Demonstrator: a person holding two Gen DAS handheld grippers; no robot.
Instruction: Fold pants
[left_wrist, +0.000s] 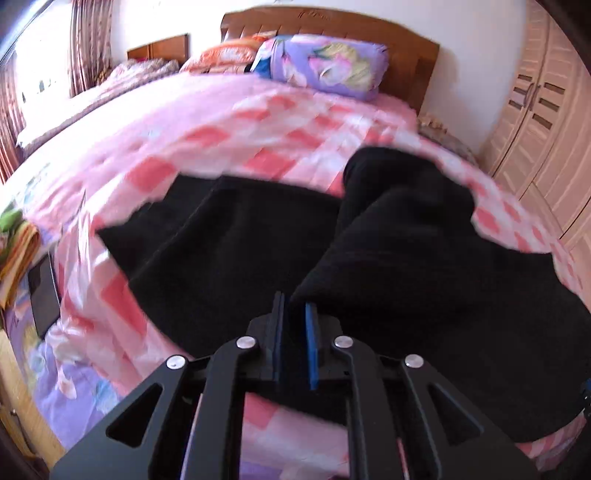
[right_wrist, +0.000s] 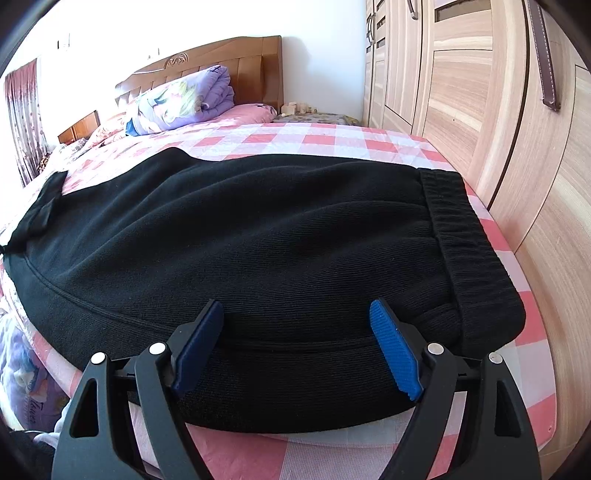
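Note:
Black knit pants (right_wrist: 258, 236) lie across a bed with a pink checked sheet (right_wrist: 325, 142). Their ribbed waistband (right_wrist: 465, 236) lies at the right in the right wrist view. My right gripper (right_wrist: 297, 314) is open, its blue pads (right_wrist: 395, 347) just above the near edge of the pants, holding nothing. In the left wrist view my left gripper (left_wrist: 295, 306) is shut on a raised fold of the pants (left_wrist: 388, 251), which drapes up and to the right; the rest lies flat on the sheet (left_wrist: 229, 122). That view is blurred.
A folded purple floral quilt (left_wrist: 325, 64) lies by the wooden headboard (left_wrist: 406, 40). A light wooden wardrobe (right_wrist: 480, 92) stands close along the bed's right side. Curtains (left_wrist: 85, 44) hang at the far left. A dark flat object (left_wrist: 44, 291) sits off the bed's left edge.

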